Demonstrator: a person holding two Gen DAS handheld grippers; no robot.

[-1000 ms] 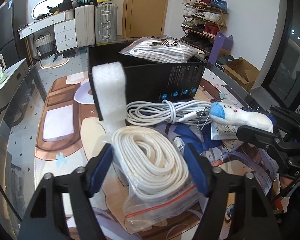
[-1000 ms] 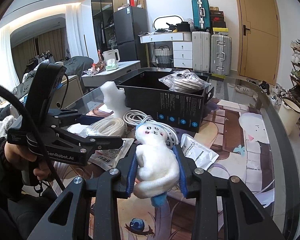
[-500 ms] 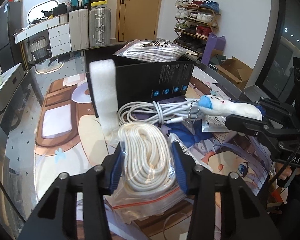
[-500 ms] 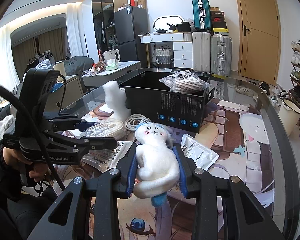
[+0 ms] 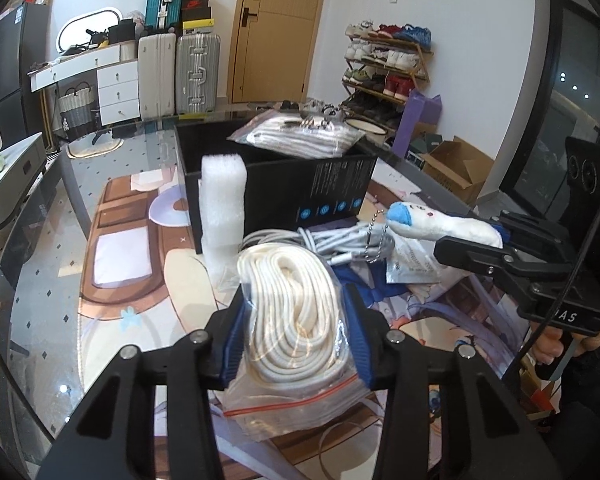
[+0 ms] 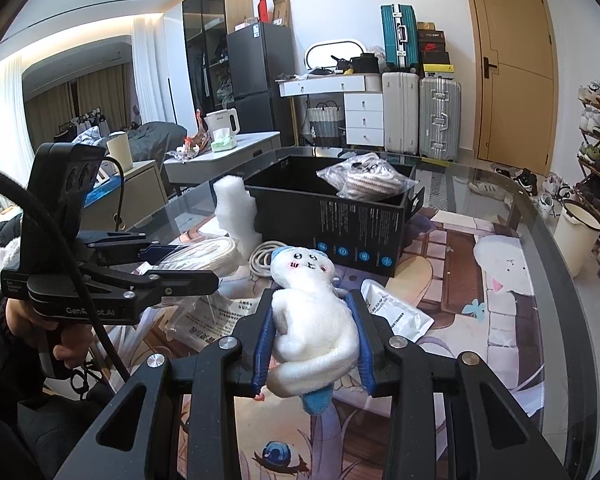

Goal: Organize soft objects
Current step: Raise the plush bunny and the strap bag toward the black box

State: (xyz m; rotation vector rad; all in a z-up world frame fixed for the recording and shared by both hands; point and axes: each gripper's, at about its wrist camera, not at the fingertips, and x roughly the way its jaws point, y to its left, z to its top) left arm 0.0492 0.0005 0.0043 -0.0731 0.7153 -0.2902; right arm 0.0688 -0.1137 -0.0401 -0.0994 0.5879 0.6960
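My left gripper [image 5: 296,328] is shut on a clear zip bag of coiled white rope [image 5: 296,312] and holds it above the table; the bag also shows in the right wrist view [image 6: 204,256]. My right gripper [image 6: 312,336] is shut on a white plush toy [image 6: 312,312] with blue ends, held above the table; the toy shows in the left wrist view [image 5: 440,226]. A black open box [image 5: 284,188] stands behind, with another bagged rope [image 5: 300,136] resting on its rim.
A white foam block [image 5: 224,208] stands against the box's front left. A coiled white cable [image 5: 332,240] and flat plastic packets [image 6: 396,316] lie on the glass table with a cartoon mat [image 6: 500,280]. Suitcases, drawers and a shoe rack stand behind.
My left gripper closed on the bagged rope and lifted it off the table. My right gripper kept hold of the plush toy and stayed nearly still.
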